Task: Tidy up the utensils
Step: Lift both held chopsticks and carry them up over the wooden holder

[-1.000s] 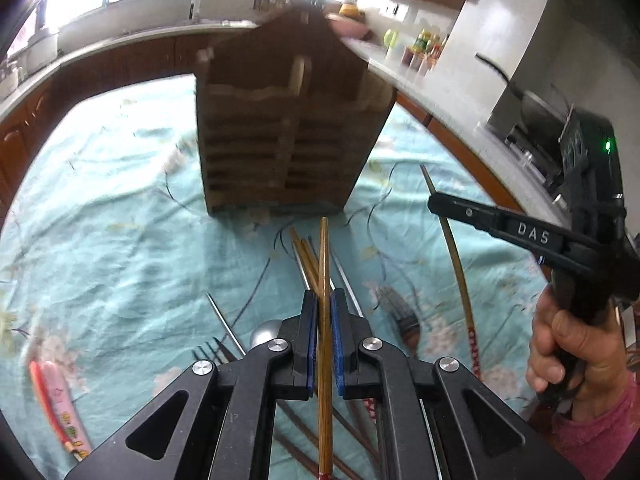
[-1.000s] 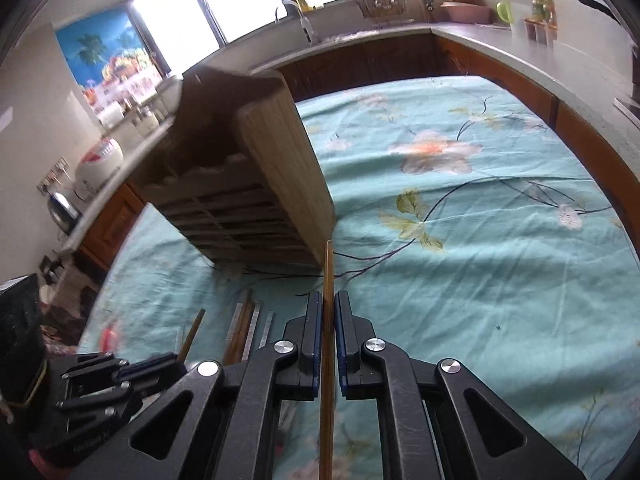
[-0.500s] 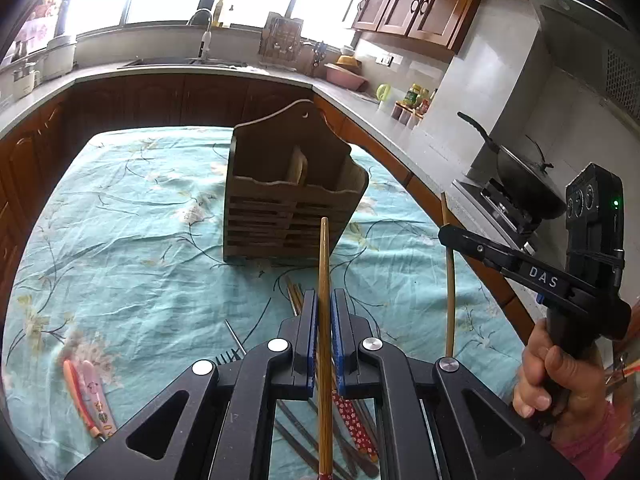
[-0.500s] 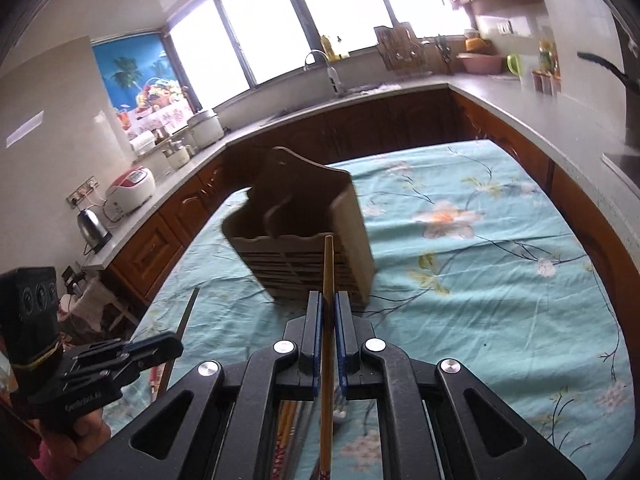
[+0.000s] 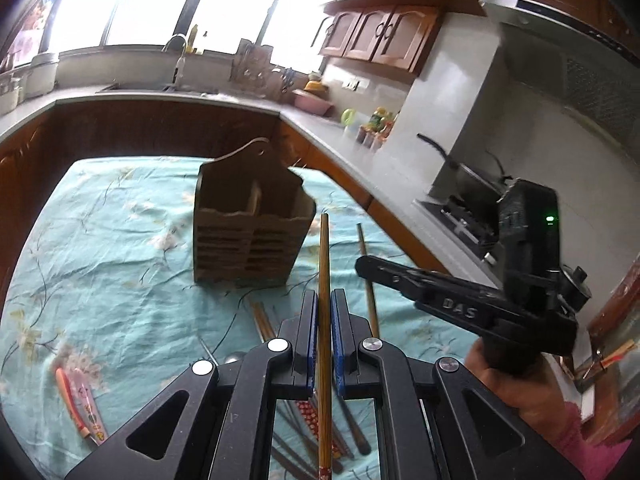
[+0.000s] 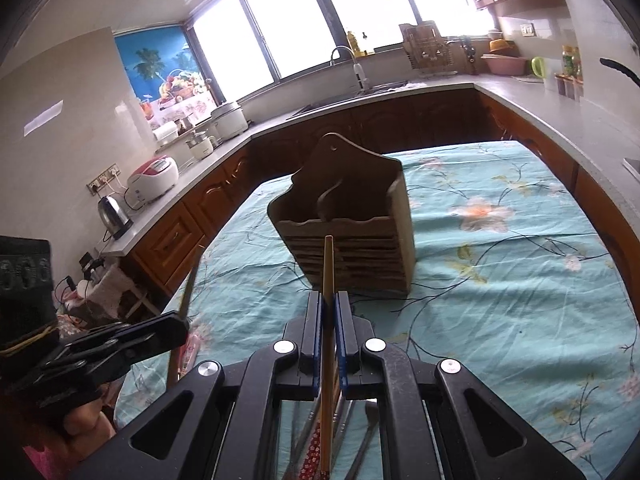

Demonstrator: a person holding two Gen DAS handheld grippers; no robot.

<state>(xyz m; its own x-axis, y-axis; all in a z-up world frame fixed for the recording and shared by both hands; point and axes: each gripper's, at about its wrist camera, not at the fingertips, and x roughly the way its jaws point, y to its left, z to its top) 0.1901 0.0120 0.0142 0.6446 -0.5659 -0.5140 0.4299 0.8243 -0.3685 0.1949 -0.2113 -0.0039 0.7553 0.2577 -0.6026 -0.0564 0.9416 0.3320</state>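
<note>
Left wrist view, nearest first: the left gripper (image 5: pixel 324 300) has its blue-padded jaws pinched on a wooden chopstick (image 5: pixel 323 264) whose long axis runs straight ahead, tip aimed at the right front corner of the wooden utensil holder (image 5: pixel 248 236). Beneath lie loose utensils (image 5: pixel 344 436) on the floral teal tablecloth (image 5: pixel 120 280). To the right, the right gripper (image 5: pixel 362 266), lettered "DAS" on its side, clamps a second chopstick (image 5: pixel 370 296) standing nearly upright. Right wrist view: that second chopstick (image 6: pixel 327 268) points forward at the slatted front of the holder (image 6: pixel 352 236), which stands upright on the cloth, well apart from both tips
</note>
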